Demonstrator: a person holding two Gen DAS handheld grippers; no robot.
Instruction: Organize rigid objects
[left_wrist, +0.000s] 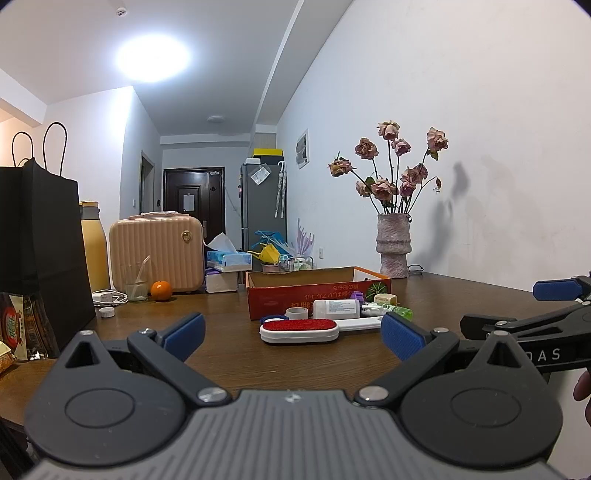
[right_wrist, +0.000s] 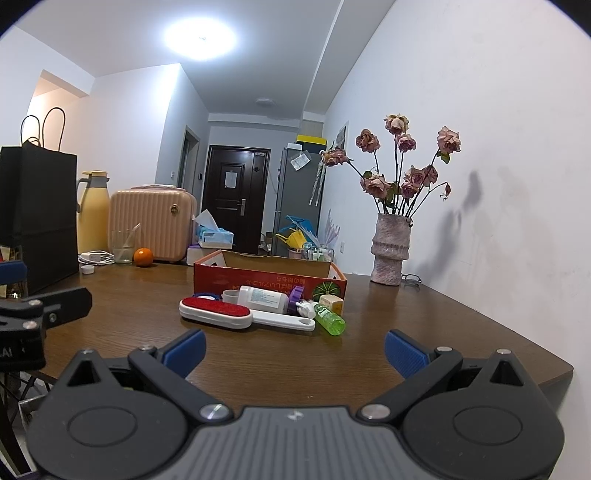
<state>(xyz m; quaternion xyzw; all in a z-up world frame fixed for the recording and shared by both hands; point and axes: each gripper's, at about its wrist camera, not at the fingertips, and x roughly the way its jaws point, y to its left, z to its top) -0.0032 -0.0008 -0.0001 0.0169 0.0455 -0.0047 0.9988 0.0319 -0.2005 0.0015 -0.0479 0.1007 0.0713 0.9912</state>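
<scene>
The right gripper (left_wrist: 554, 295), seen from the left wrist camera, carries the white letters "DAS" on its black body. The left gripper's body, seen at the edge of the right wrist view, shows "AI". The red cardboard box (right_wrist: 258, 282) bears upside-down yellow Asian characters along its front wall, too small to read. The white bottle (right_wrist: 263, 298) has a label of fine print, illegible.

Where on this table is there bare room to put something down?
Bare wood lies between the lint brush and the right gripper, and right of the green bottle toward the vase. It is crowded in front of the red box.
</scene>
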